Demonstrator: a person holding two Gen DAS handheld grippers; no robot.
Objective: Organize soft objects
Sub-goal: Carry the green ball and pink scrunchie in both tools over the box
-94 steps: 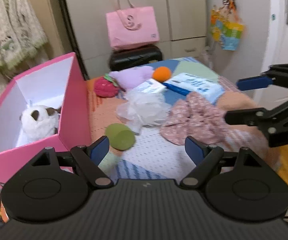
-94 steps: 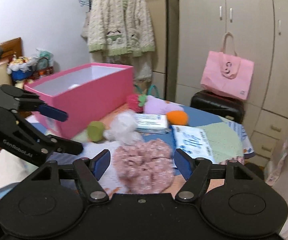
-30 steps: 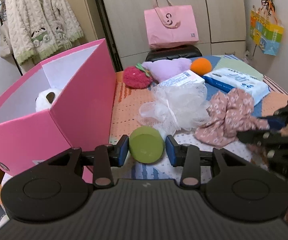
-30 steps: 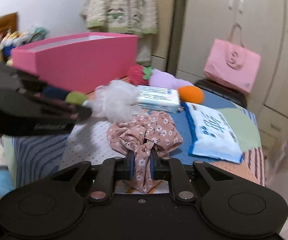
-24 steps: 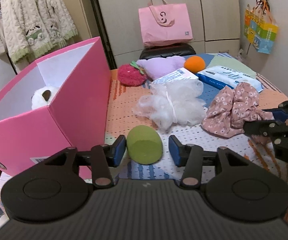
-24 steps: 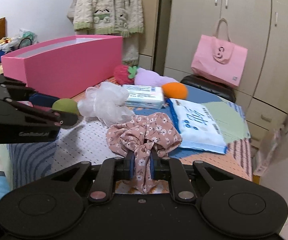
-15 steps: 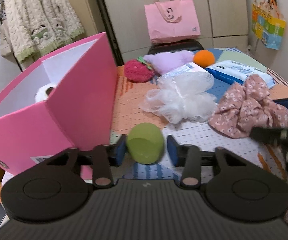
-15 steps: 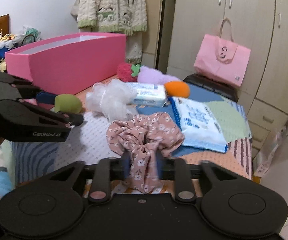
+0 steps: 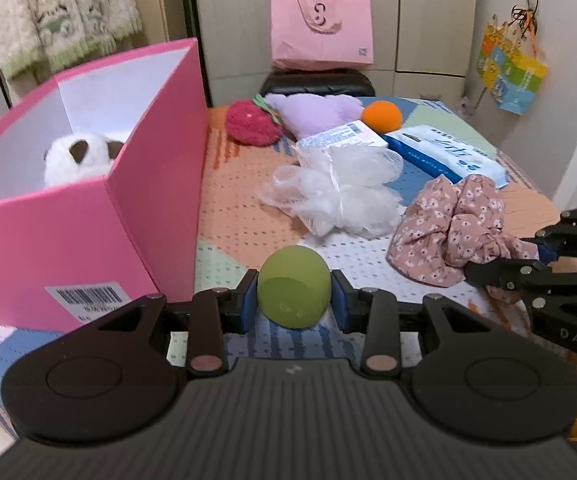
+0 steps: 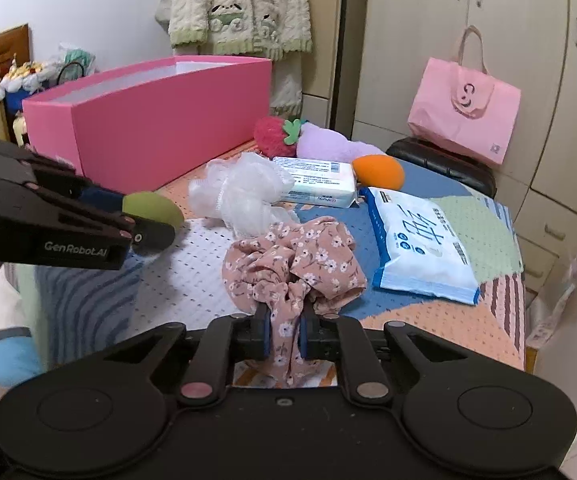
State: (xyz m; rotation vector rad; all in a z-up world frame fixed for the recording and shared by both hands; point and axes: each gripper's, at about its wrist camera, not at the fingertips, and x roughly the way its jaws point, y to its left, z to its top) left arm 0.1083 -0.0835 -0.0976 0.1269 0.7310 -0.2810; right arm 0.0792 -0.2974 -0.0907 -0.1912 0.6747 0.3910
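Home bedroom, probably: wardrobe (image 10: 468,40), hanging cardigan (image 10: 240,4), patchwork bedspread (image 9: 240,220).

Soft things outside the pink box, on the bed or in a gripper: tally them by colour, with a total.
Green: 1, sponge in the left gripper
Pink floral: 1, scrunchie in the right gripper
White: 1, mesh puff
Red: 1, strawberry plush
Purple: 1, plush
Orange: 1, sponge
Total: 6
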